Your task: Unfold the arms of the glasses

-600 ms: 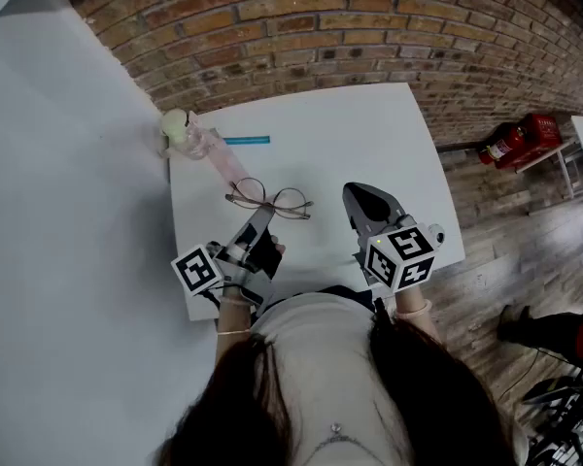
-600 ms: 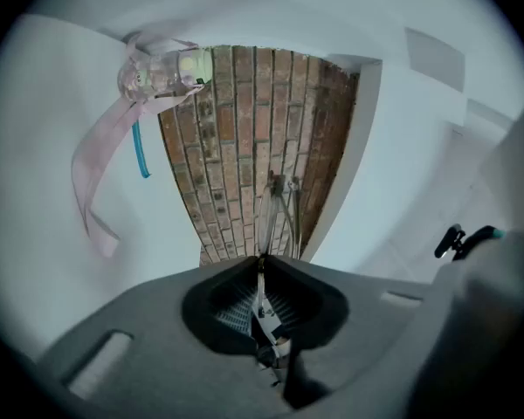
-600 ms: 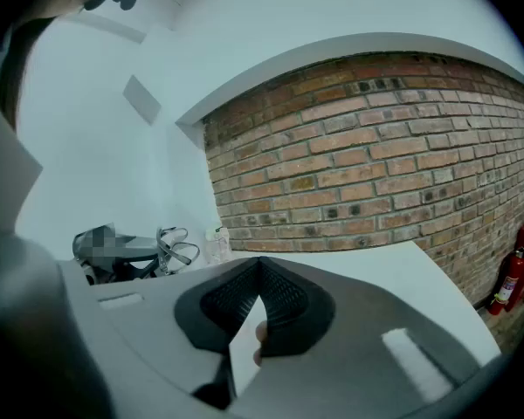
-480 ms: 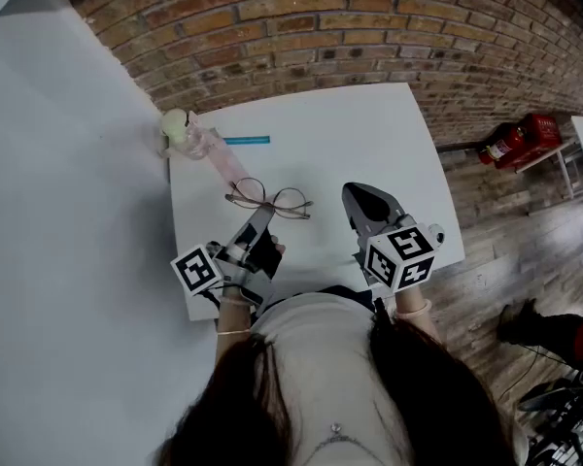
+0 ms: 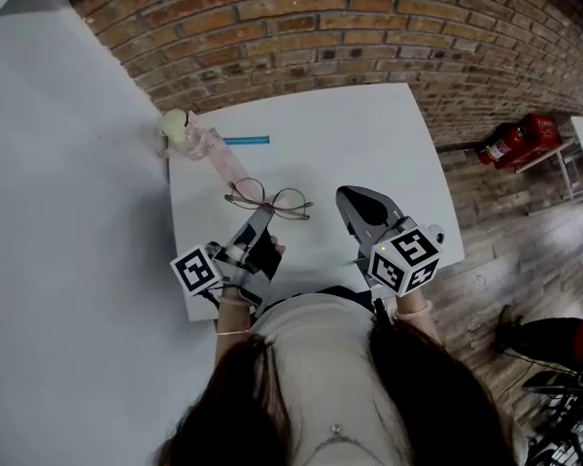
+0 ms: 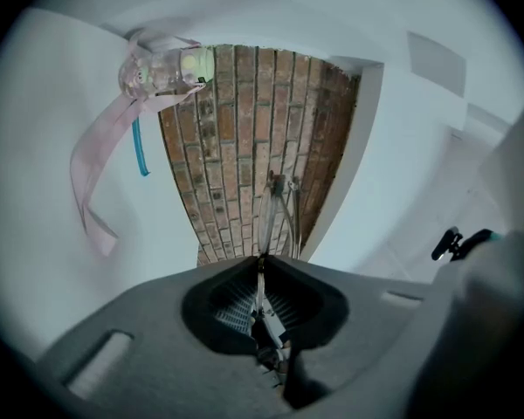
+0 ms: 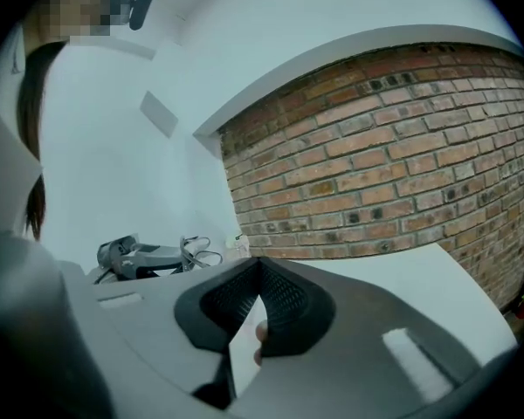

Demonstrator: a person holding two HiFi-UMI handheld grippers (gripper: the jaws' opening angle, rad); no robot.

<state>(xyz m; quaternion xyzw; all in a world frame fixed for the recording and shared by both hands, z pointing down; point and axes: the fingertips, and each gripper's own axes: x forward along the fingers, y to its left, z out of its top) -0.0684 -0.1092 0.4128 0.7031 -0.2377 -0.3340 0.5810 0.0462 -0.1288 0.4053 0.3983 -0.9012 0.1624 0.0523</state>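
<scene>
One glasses arm (image 6: pixel 260 295) sits pinched in left tool (image 5: pixel 266 214)

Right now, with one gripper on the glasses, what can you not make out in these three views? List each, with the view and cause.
- Head view: the glasses are too small to tell how far either arm is unfolded; the left gripper covers the arm it clamps.
- Left gripper view: the glasses sit edge-on, so lenses and far arm overlap.
- Right gripper view: the shut right gripper hides the near table; the glasses are tiny.
</scene>
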